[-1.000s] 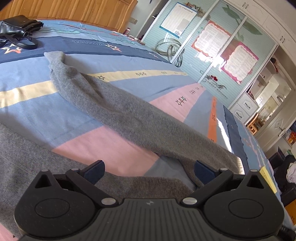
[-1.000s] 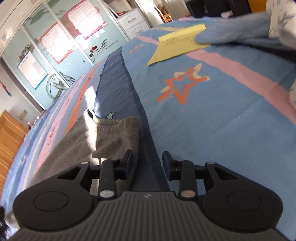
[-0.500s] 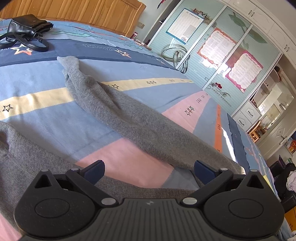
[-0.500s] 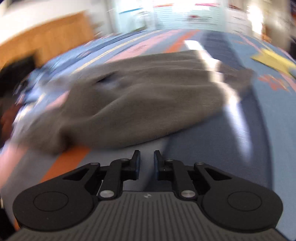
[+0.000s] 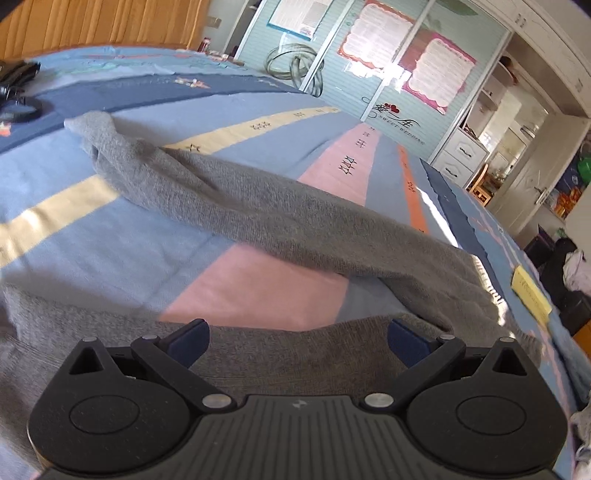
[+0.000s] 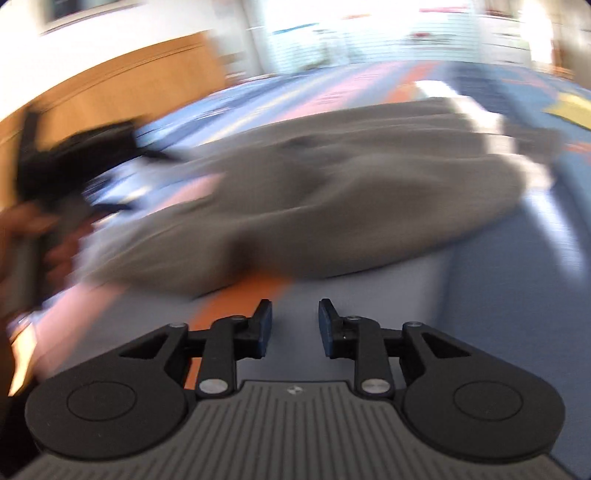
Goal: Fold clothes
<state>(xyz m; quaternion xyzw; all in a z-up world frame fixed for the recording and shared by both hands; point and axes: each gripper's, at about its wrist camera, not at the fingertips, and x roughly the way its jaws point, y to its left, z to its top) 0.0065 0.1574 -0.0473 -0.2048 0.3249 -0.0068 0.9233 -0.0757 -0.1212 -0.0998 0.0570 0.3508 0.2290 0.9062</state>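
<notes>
A grey knit sweater (image 5: 258, 210) lies spread on a striped bedspread (image 5: 110, 240), one long sleeve reaching toward the far left. My left gripper (image 5: 297, 338) stands wide open just above the sweater's near edge, nothing between its pads. In the blurred right wrist view the same sweater (image 6: 314, 206) lies ahead of my right gripper (image 6: 295, 325). Its jaws are opening over bare bedspread, with nothing between them. A hand holding the other gripper (image 6: 48, 206) shows at the left edge of that view.
A black bag (image 5: 18, 92) lies at the far left near the wooden headboard (image 5: 92, 26). A yellow patch (image 5: 532, 295) sits on the bedspread's right side. Wardrobe doors (image 5: 406, 74) and a doorway stand beyond the bed.
The right gripper swung away from the sweater's cuff to face the garment's side, closing narrow and then widening. The left view shifted slightly, its jaws staying wide.
</notes>
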